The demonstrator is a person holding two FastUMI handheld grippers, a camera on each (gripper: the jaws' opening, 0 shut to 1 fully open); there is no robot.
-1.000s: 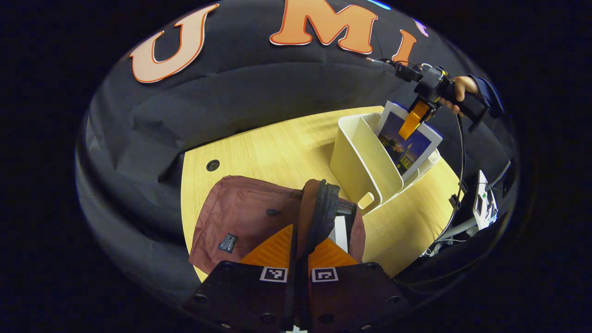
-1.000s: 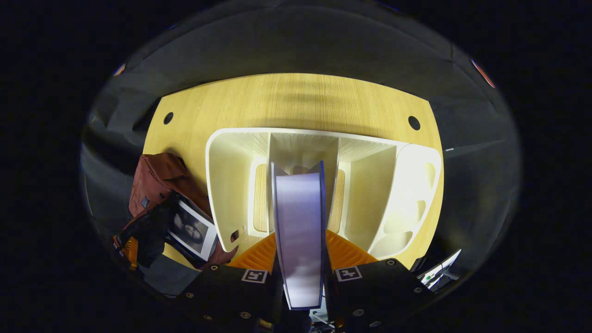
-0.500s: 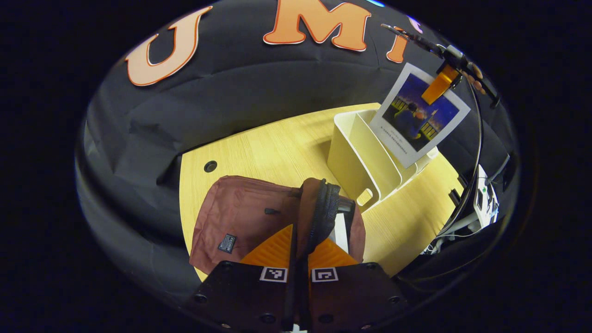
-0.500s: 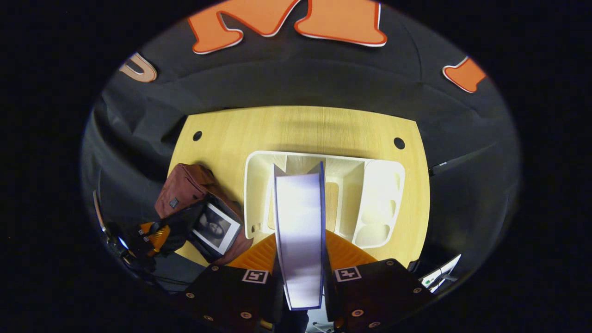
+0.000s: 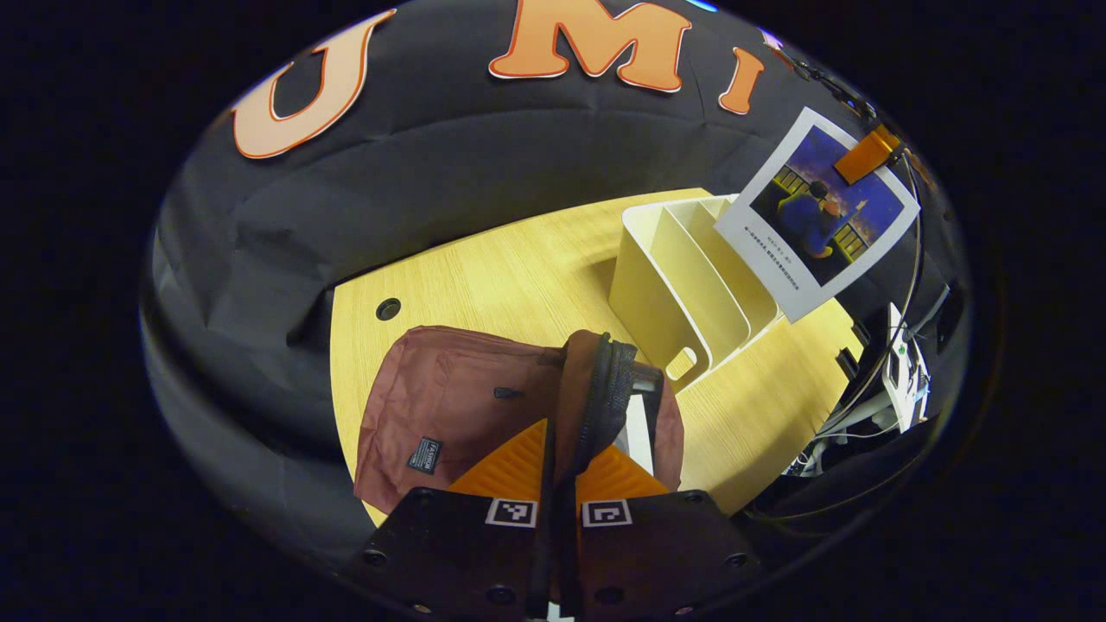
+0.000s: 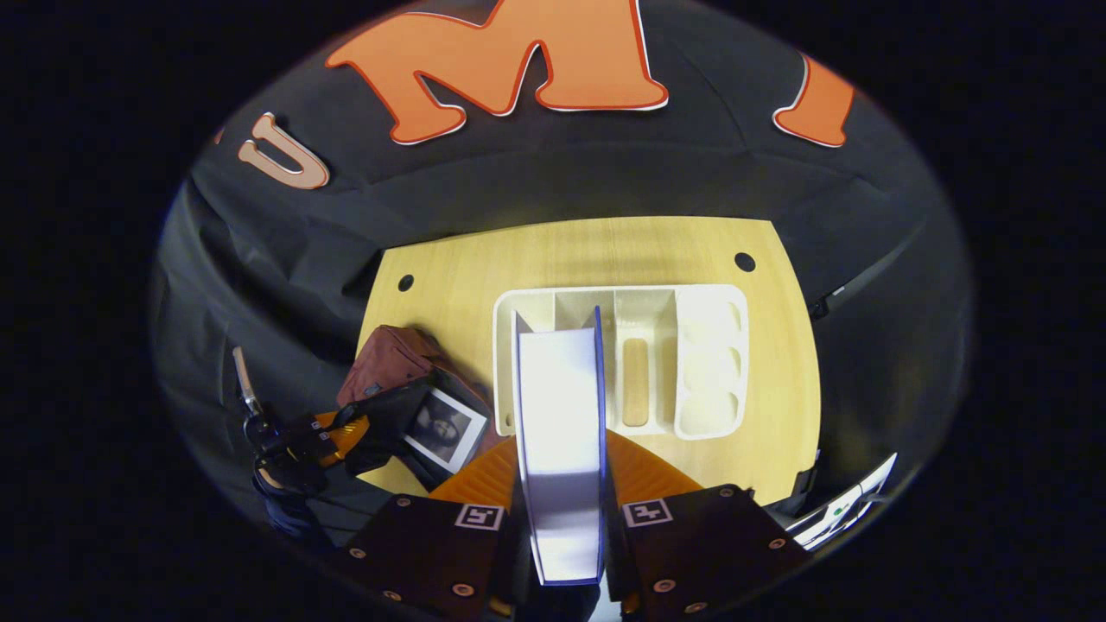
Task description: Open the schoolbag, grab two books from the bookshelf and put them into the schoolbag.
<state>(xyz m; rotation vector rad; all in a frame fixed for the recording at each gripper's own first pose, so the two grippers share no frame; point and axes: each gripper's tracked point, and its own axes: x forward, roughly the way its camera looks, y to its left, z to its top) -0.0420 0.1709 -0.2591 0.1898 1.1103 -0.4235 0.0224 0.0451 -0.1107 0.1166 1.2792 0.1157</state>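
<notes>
Now the right gripper (image 6: 562, 518) has its jaws clamped on a book (image 6: 560, 423), edge-on, above the shelf (image 6: 704, 363). Left of the shelf, the bag (image 5: 449, 406) gapes, its rim pinched in the left gripper (image 5: 557, 484).

I see a pale yellow wooden desk (image 6: 553, 250) with fine straight grain and small black round holes near its far corners. On it stands a cream-white plastic bookshelf (image 6: 704, 363), plain and unpatterned. Near the desk's left edge lies a maroon fabric schoolbag (image 5: 449, 406) with a black zip edge and a small dark label. The white-bordered book (image 5: 816, 212) has a deep blue night-scene cover; its page edges look white, framed blue. A second book (image 6: 445, 428) has a greyish portrait bordered white.
</notes>
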